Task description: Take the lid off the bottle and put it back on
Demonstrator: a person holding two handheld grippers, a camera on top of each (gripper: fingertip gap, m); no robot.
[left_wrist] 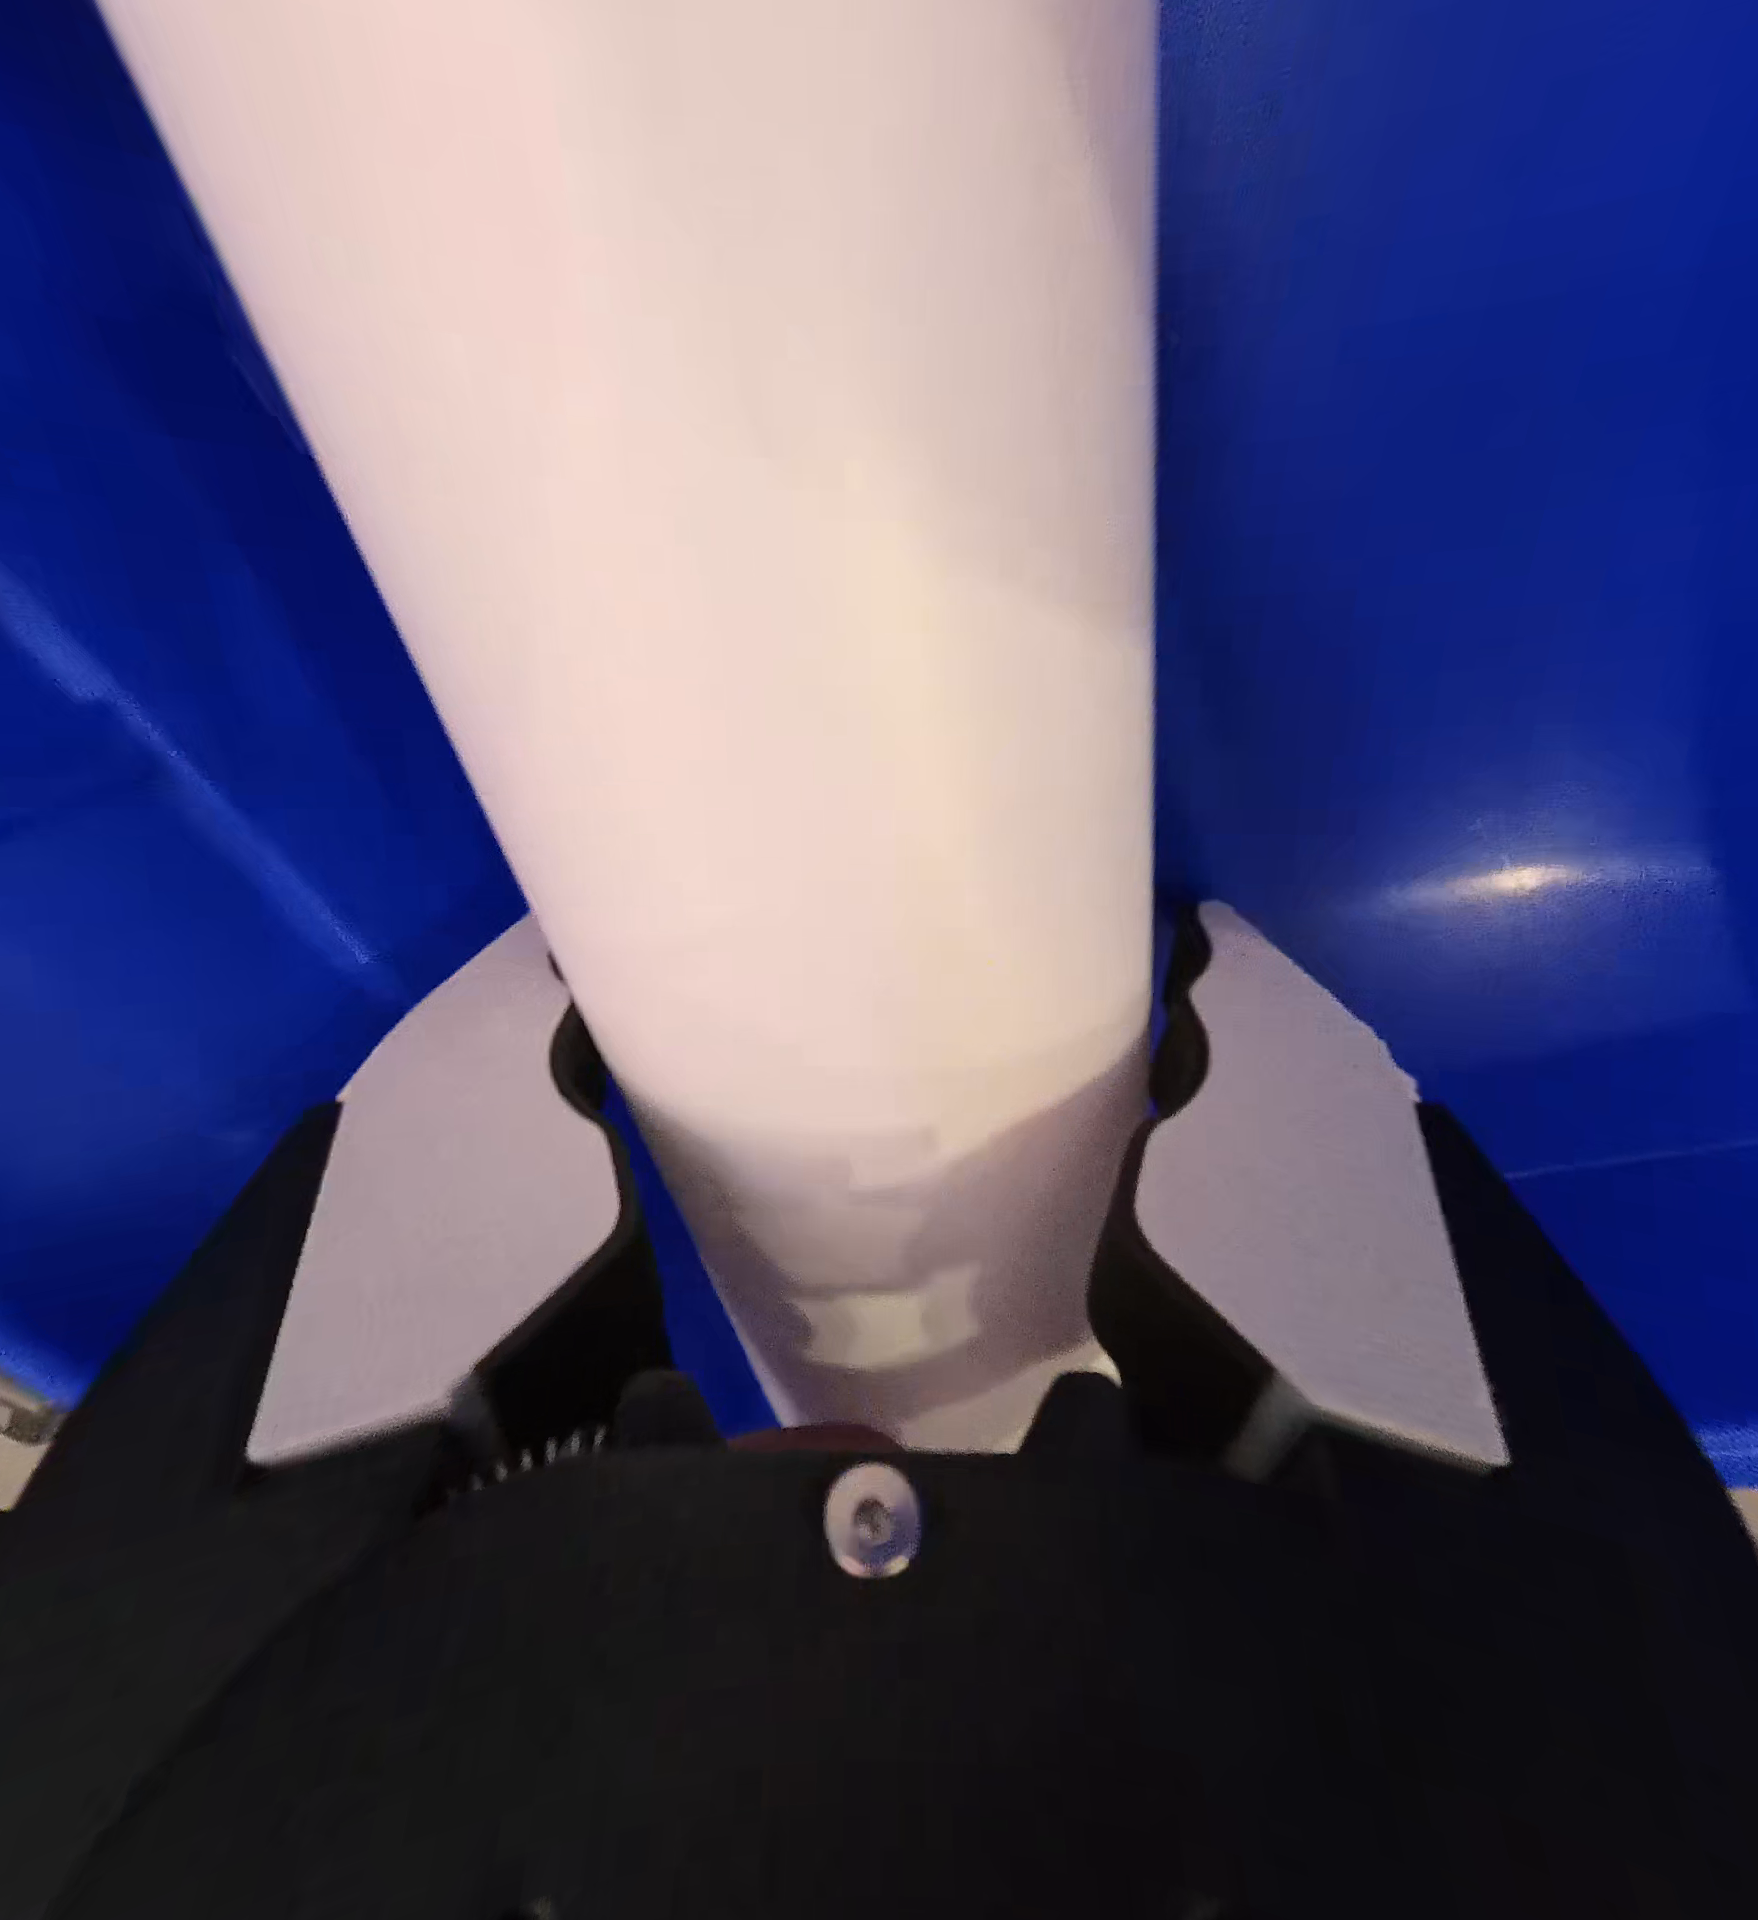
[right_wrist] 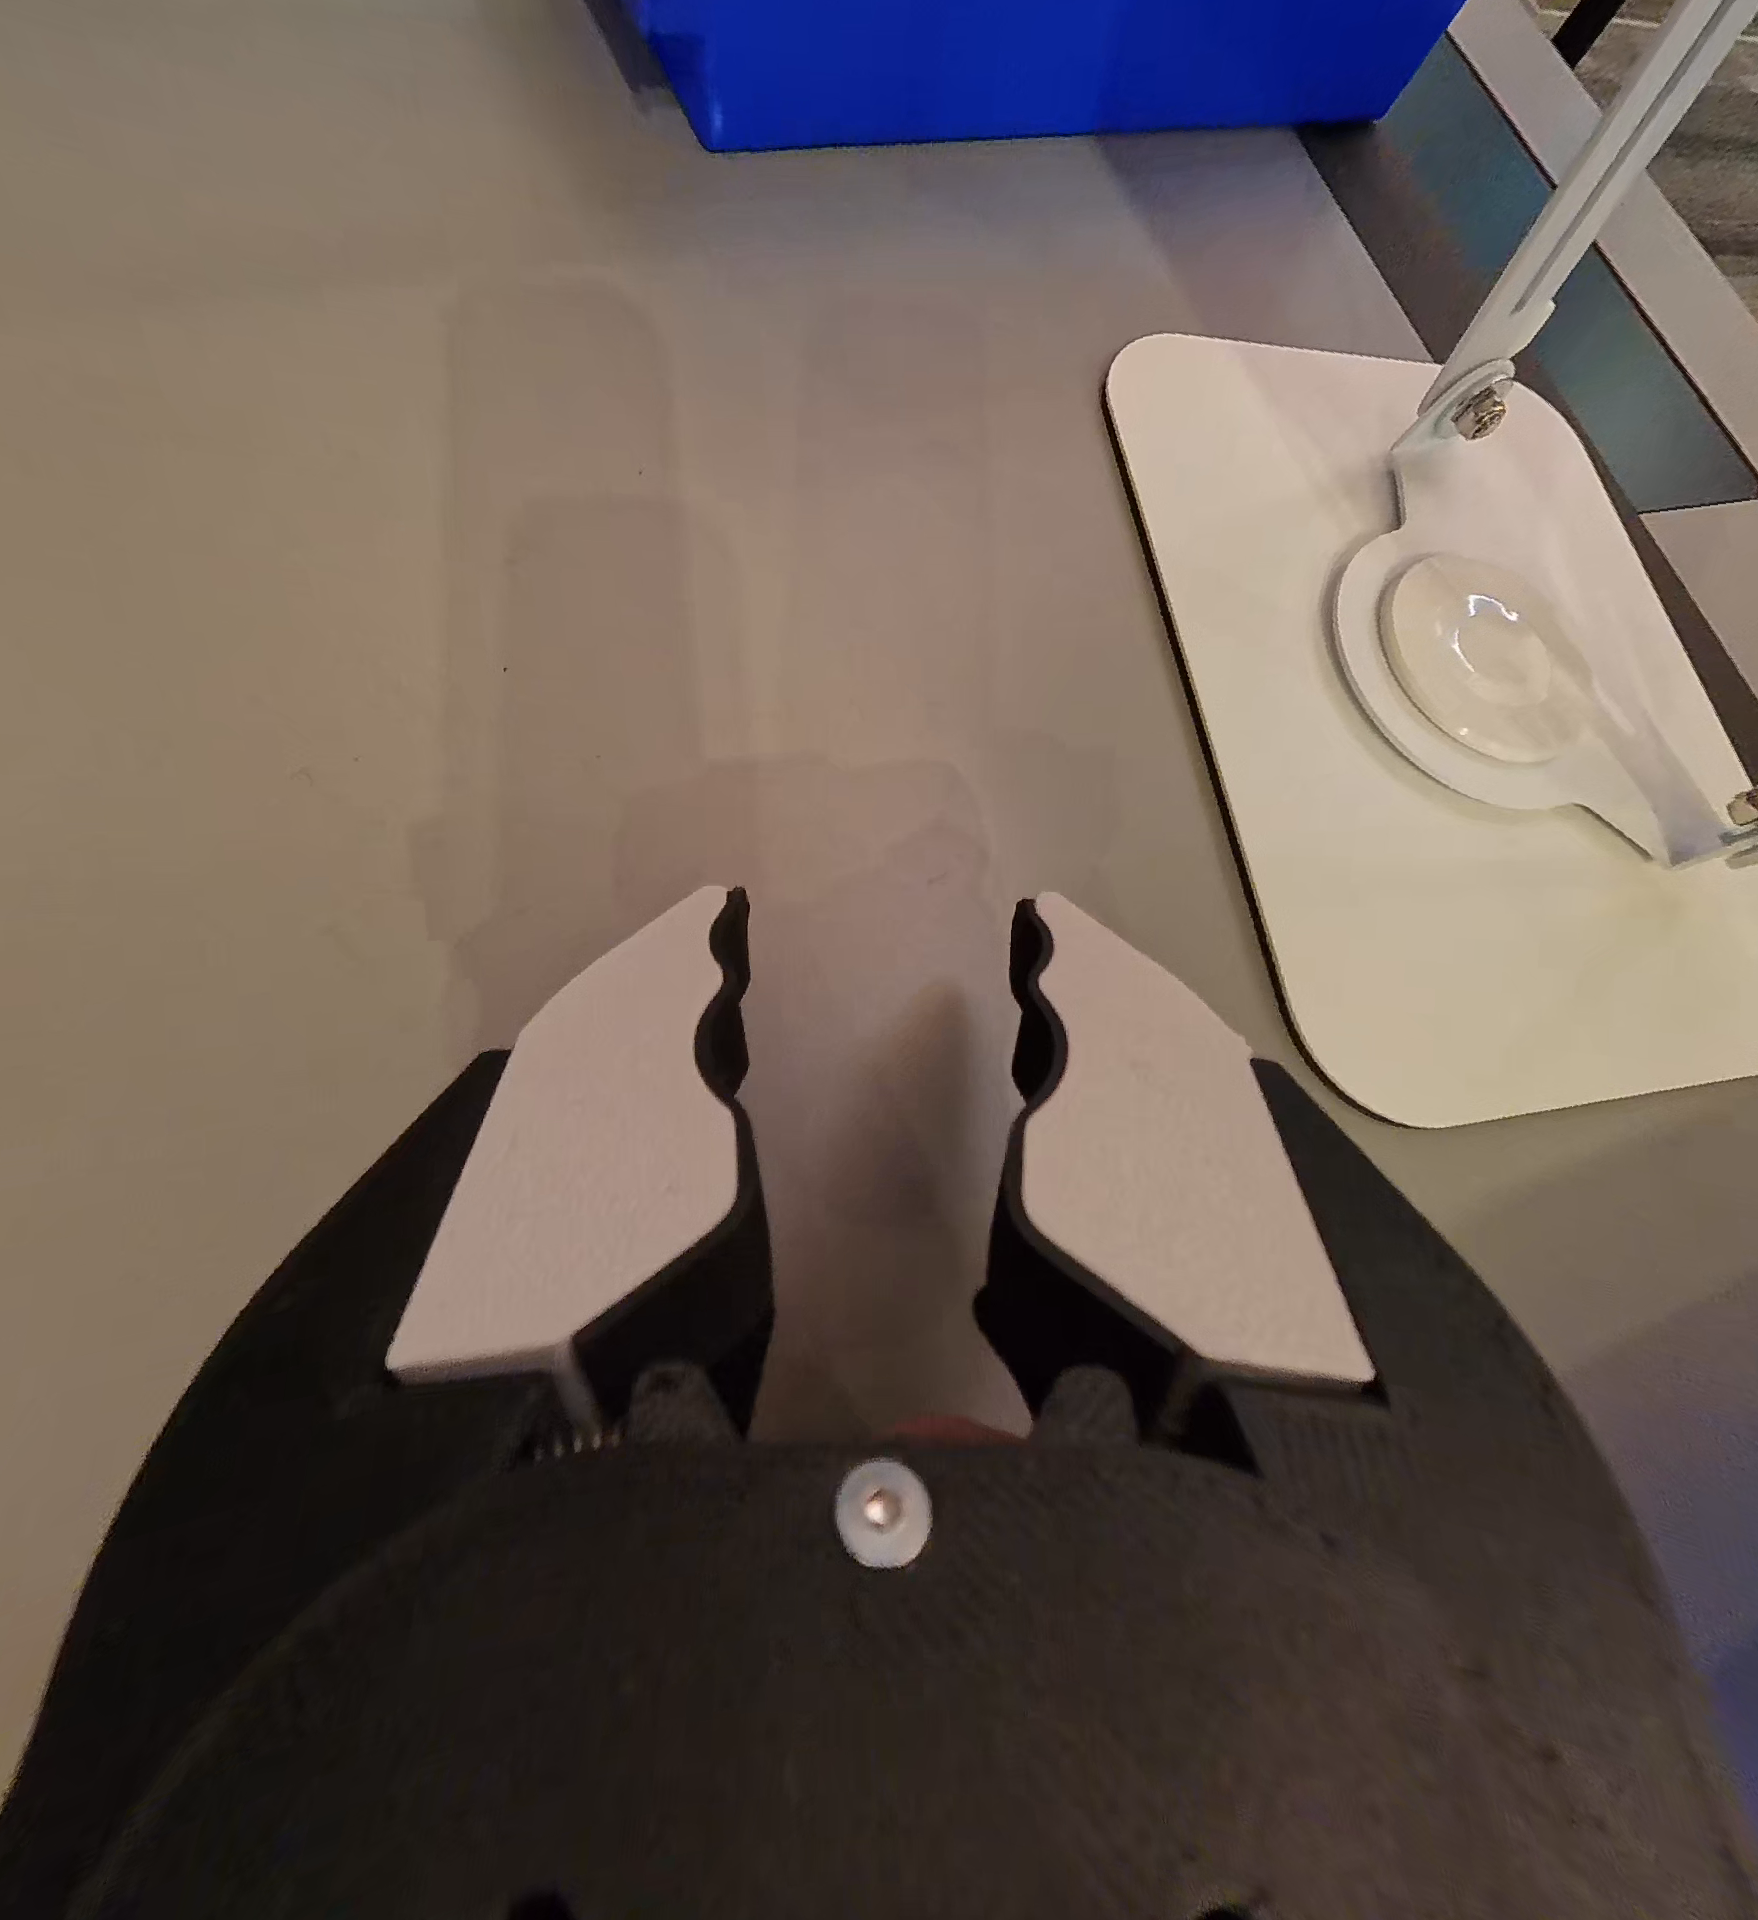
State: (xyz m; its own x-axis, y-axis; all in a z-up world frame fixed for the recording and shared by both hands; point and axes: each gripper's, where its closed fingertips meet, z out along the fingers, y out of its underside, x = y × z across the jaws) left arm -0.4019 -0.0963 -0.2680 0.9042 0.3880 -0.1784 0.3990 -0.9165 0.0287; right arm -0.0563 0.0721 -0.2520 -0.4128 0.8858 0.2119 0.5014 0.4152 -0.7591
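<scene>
In the left wrist view a tall pale pink-white bottle [left_wrist: 750,623] fills the middle and runs up out of the top of the frame. My left gripper [left_wrist: 870,997] is shut on the bottle, its two black-lined fingers pressed against both sides of the lower body. The bottle's top and lid are out of view. In the right wrist view my right gripper [right_wrist: 880,914] is open and empty, hovering over the grey table [right_wrist: 283,520]. No bottle or lid shows in that view.
A blue bin [left_wrist: 1477,520] stands right behind the bottle; it also shows at the far edge of the table in the right wrist view [right_wrist: 1010,73]. A white stand base [right_wrist: 1374,831] with a clear suction cup [right_wrist: 1477,665] and slanted arm sits to the right.
</scene>
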